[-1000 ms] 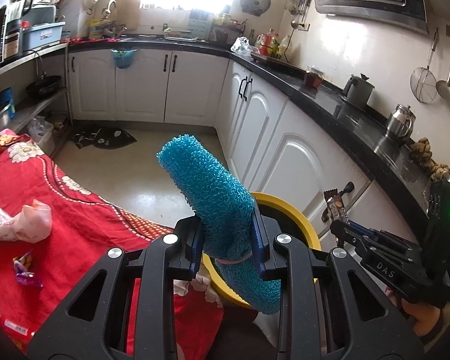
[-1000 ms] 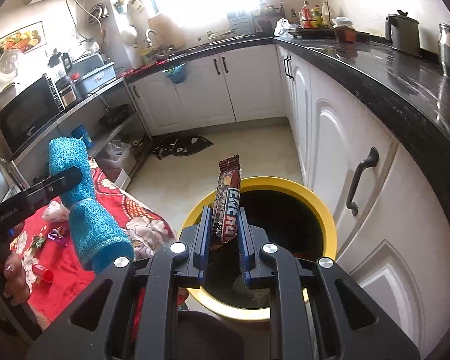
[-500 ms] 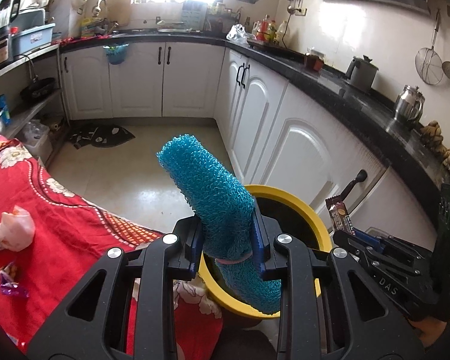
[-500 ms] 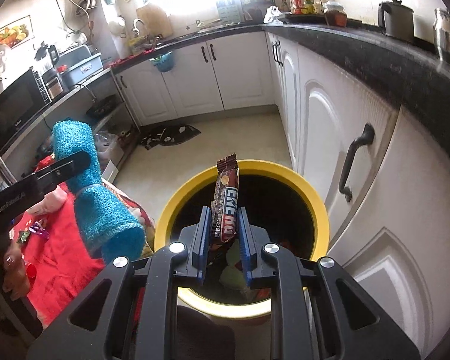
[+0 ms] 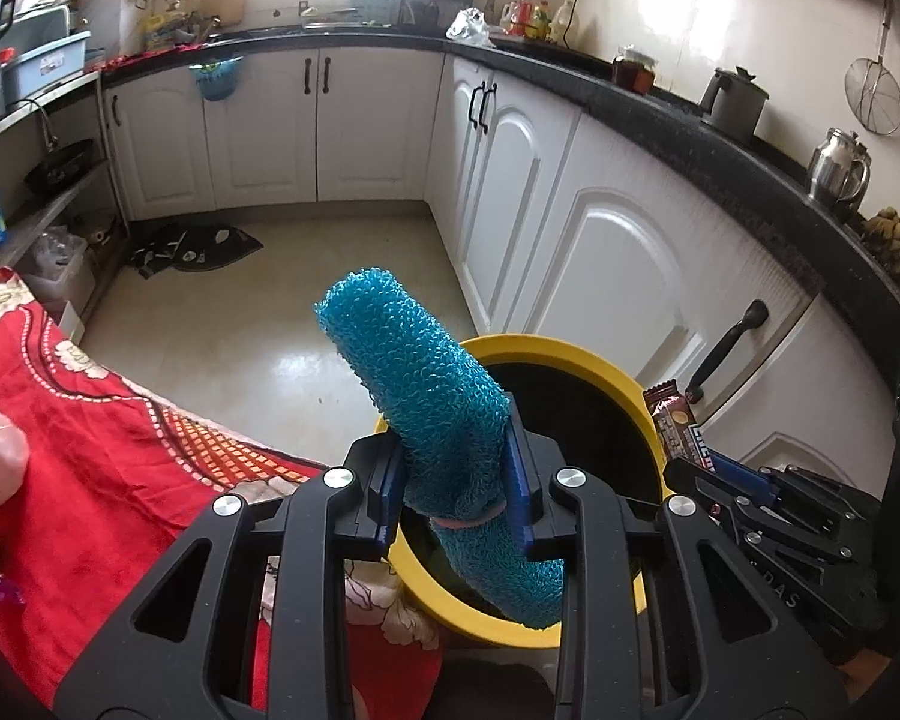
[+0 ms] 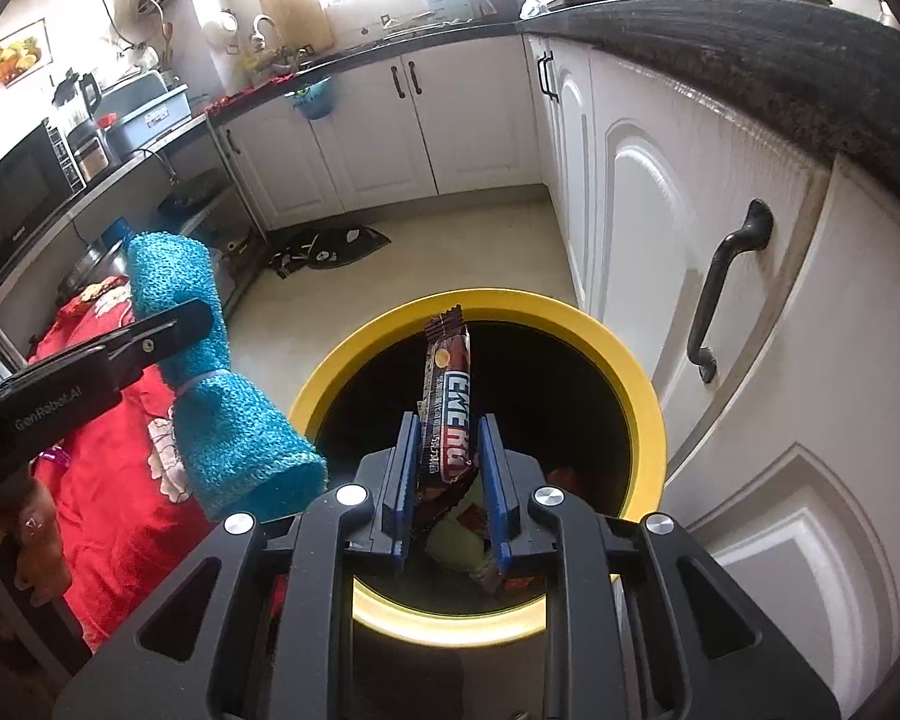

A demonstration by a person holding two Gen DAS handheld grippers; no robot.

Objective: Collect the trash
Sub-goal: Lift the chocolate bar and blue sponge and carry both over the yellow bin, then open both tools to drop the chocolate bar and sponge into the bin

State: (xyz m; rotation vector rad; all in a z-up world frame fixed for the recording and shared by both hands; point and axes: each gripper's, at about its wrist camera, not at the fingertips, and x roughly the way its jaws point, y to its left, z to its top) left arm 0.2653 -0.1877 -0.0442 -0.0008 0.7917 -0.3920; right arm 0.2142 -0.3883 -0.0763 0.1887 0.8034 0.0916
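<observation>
my right gripper (image 6: 448, 468) pinched the candy wrapper (image 6: 447, 414) upright, directly above the yellow bin (image 6: 642, 396), so a release drops it straight in. my left gripper (image 5: 456, 480) clamped the blue rolled sponge (image 5: 426, 408), slanted over the bin's near rim. since a second ago both had moved in over the opening.

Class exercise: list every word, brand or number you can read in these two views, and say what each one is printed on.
"GenRobot.AI": side of the left gripper, in the right wrist view.
"DAS": body of the right gripper, in the left wrist view.
Snack wrapper: large white letters, not reliably readable; small print blurred.
Microwave lettering: too small.
</observation>
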